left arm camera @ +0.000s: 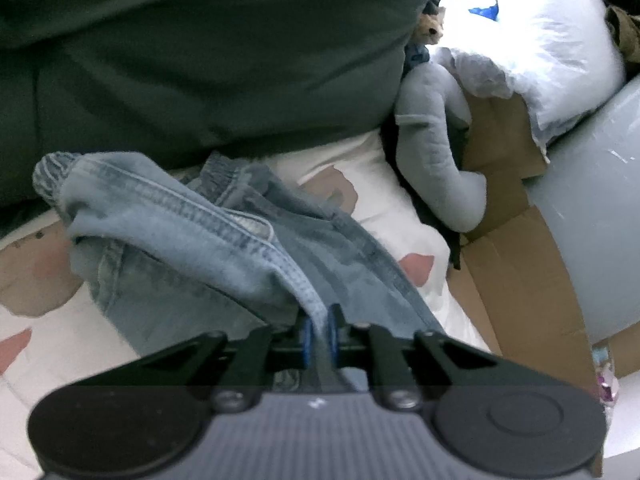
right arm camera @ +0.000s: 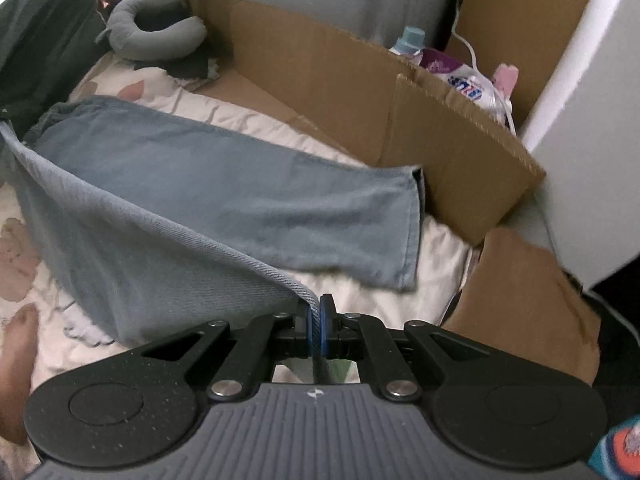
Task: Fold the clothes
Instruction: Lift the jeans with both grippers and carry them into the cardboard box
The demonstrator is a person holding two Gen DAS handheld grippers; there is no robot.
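Left wrist view: the left gripper (left arm camera: 318, 326) is clamped on a seamed edge of the jeans (left arm camera: 192, 232), which bunch on the patterned bedsheet (left arm camera: 384, 184) in front of a dark green cushion (left arm camera: 208, 52). Right of the jeans lie a grey neck pillow (left arm camera: 432, 152) and a cardboard box (left arm camera: 520, 264). In the right wrist view, the right gripper (right arm camera: 319, 322) pinches another denim edge; one trouser leg (right arm camera: 248, 196) lies flat on the sheet beside the cardboard box (right arm camera: 400, 120).
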